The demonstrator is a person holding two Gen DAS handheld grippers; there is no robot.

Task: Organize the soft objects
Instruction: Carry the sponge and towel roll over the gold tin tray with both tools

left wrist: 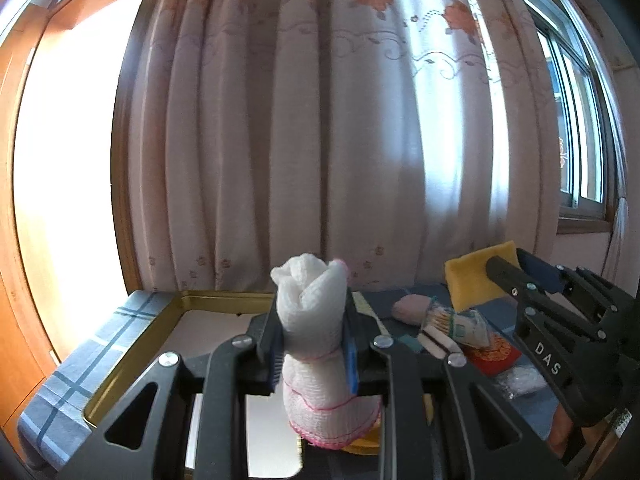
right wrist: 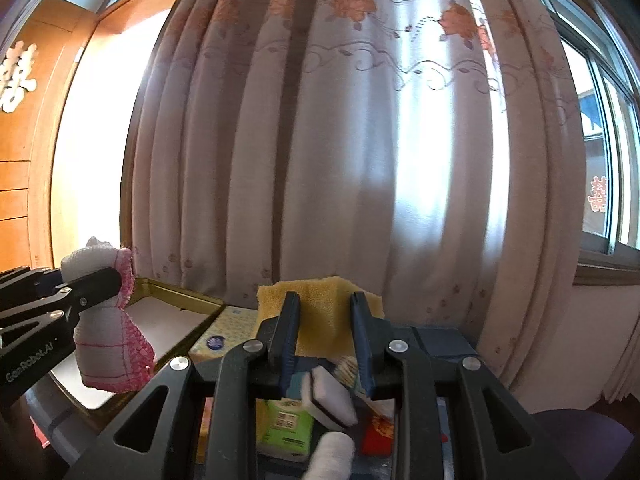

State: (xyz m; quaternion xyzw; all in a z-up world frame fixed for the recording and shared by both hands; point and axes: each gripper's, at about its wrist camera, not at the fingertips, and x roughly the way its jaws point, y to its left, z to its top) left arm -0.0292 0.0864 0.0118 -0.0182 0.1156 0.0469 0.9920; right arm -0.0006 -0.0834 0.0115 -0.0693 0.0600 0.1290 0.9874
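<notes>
Floral curtain [left wrist: 304,120] fills the background; blue plaid cloth [left wrist: 76,364] covers the surface below. Gold-rimmed tray [left wrist: 136,344] sits at left. Left gripper [left wrist: 312,344] clamps a white knit cloth [left wrist: 312,320], pink-edged, above the tray. Right gripper [right wrist: 324,344] pinches a yellow towel [right wrist: 320,312], lifted over the clutter.

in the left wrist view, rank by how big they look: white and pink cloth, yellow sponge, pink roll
1. white and pink cloth, though it sits nearest the camera, so real size is unsure
2. yellow sponge
3. pink roll
</notes>
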